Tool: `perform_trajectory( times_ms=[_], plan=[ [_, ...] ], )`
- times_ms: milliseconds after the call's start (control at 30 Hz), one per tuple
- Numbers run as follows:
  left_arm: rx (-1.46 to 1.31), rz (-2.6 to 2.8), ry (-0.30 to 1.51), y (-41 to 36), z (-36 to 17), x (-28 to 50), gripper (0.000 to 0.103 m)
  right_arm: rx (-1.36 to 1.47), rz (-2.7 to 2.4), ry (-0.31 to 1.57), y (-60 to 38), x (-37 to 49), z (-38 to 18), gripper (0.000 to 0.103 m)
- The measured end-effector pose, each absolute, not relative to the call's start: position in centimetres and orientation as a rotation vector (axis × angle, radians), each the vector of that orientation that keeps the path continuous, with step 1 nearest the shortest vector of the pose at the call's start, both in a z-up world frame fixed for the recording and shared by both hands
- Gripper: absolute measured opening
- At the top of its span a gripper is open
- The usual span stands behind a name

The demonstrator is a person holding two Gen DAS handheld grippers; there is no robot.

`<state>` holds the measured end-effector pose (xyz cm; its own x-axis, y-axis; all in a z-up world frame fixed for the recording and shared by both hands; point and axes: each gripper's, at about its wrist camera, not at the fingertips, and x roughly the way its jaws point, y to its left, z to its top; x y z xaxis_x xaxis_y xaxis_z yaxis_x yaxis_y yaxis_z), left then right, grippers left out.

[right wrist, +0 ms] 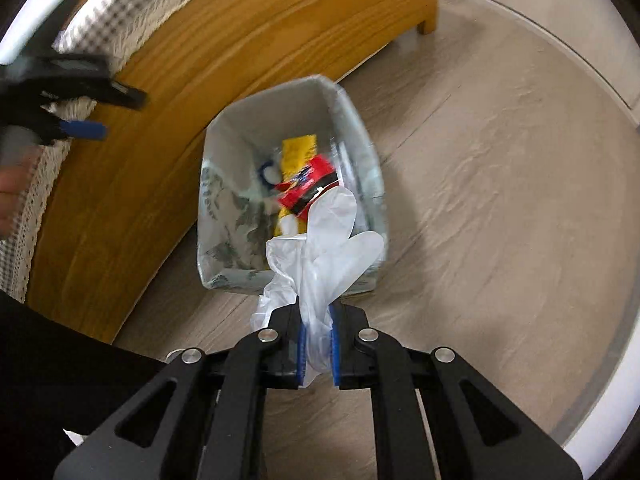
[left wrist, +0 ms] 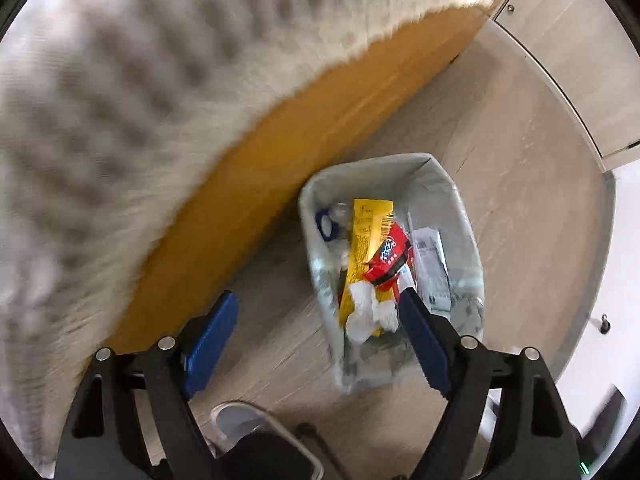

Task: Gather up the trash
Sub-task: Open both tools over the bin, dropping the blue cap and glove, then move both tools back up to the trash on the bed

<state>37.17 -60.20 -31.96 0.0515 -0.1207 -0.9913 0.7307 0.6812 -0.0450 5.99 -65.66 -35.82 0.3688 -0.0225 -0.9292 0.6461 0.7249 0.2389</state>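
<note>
A pale trash bin (left wrist: 440,178) stands on the floor beside the bed. Inside it lie a yellow wrapper (left wrist: 364,240), a red wrapper (left wrist: 390,256), a crumpled white tissue (left wrist: 368,312), a white slip of paper (left wrist: 430,264) and a blue cap (left wrist: 326,226). My left gripper (left wrist: 318,330) hangs open above the bin, pointing straight down, with nothing between its blue pads (left wrist: 212,336). My right gripper (right wrist: 318,344) is shut on a clear plastic glove (right wrist: 326,244), which dangles over the near rim of the bin (right wrist: 240,216). The left gripper (right wrist: 80,112) also shows blurred at upper left.
A bed with an orange wooden frame (left wrist: 320,112) and a white knitted cover (left wrist: 120,100) runs along the bin's left side. Pale wood-look floor (right wrist: 500,200) lies open to the right. Light cabinet doors (left wrist: 580,60) stand beyond. A grey slipper-like shape (left wrist: 244,420) sits under the left gripper.
</note>
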Motion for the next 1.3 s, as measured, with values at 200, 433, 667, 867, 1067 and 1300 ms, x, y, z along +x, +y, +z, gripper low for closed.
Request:
perform_trajectory(
  times_ms=[200,433,667,867,1067,1300],
  plan=[
    [0.282,-0.849,1.219,-52.6,-23.0,35.9,0.085,0.661,-0.402,1.195,-66.6,12.5,-37.9,0.009],
    [0.175,-0.799,1.193,-47.8,-22.5,37.3,0.087,0.744,-0.348,1.253,-71.1,24.9,-41.8,0.064],
    [0.135,-0.762,1.252,-46.6,-23.3,39.7,0.087,0.882,-0.442,1.208,-72.8,25.8,-42.1,0.066],
    [0.121,-0.818,1.256,-47.2,-23.2,38.8,0.087,0.736,-0.490,1.216,-71.3,21.6,-36.7,0.066],
    [0.226,-0.808,1.216,-47.9,-24.1,37.2,0.087,0.631,-0.569,1.147,-69.6,14.9,-28.5,0.066],
    [0.075,-0.836,1.050,-42.8,-20.0,34.9,0.087,0.450,-0.575,1.004,-65.2,10.6,-17.3,0.066]
  ],
)
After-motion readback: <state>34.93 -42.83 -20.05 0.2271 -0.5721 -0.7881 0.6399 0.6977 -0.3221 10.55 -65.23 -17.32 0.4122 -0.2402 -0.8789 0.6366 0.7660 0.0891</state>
